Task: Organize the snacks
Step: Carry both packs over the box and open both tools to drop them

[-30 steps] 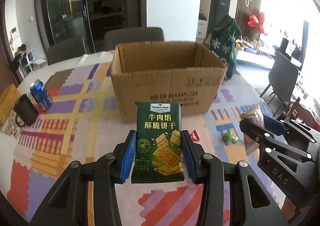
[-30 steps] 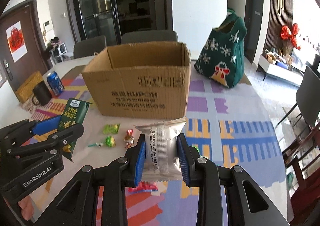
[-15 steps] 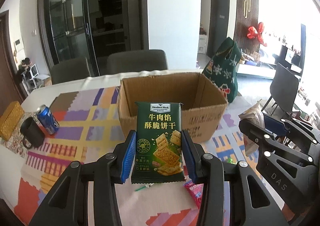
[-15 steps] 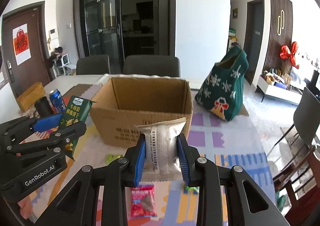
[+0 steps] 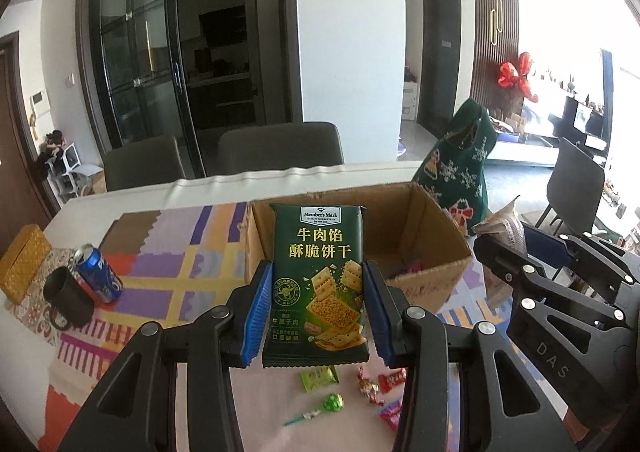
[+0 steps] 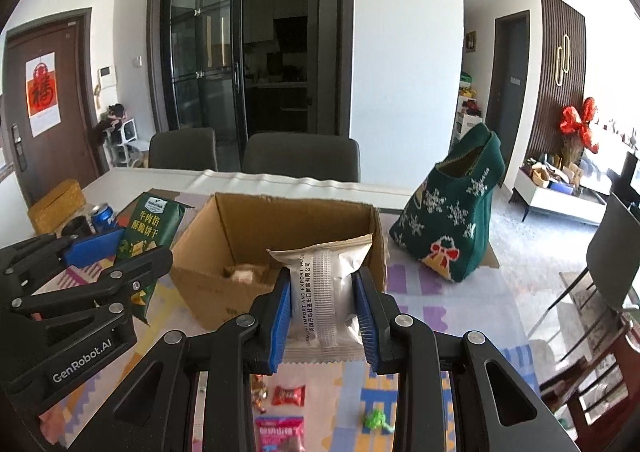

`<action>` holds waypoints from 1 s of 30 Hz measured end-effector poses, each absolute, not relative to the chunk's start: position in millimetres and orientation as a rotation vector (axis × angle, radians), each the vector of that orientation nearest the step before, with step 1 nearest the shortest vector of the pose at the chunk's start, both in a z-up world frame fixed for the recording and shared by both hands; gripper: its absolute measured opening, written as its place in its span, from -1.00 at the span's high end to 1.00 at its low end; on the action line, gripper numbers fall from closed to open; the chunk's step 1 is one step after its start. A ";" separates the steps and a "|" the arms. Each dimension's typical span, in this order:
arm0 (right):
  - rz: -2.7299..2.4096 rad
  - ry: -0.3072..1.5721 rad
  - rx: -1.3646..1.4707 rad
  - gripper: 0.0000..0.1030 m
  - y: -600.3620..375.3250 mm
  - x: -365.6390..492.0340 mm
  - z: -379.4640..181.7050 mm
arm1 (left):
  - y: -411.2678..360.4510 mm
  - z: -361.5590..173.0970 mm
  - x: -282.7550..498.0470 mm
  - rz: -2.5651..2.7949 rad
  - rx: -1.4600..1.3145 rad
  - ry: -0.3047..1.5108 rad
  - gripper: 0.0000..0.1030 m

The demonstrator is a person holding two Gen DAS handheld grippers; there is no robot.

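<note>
The inside of the cardboard box (image 6: 280, 236) is mostly hidden by its front wall and by the held packets; only some pale and pink wrappers show at the bottom, hard to identify. The left gripper (image 5: 318, 310) is closed on a green cracker packet (image 5: 318, 284), held upright above the table with its long axis vertical and printed face to the camera. The right gripper (image 6: 322, 316) is closed on a silver packet (image 6: 322, 292), also upright, seam facing the camera. Both are in front of the box. Small candies (image 5: 370, 390) lie on the tablecloth (image 5: 160, 280) below.
</note>
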State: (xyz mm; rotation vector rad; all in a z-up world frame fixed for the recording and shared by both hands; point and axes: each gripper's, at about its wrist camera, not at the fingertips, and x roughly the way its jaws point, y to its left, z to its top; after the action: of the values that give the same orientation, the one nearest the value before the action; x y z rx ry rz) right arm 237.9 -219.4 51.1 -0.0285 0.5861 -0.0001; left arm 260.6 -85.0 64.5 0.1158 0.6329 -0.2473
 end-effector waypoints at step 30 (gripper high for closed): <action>-0.007 0.639 -0.043 0.37 -224.6 341.9 33.8 | -98.4 36.6 366.2 -0.232 0.134 0.692 -0.04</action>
State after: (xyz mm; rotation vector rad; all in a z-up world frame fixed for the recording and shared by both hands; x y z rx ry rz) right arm 341.9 -224.6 33.8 -0.0427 0.6390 -0.0075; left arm 366.2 -98.4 36.6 0.1344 0.6918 -0.2317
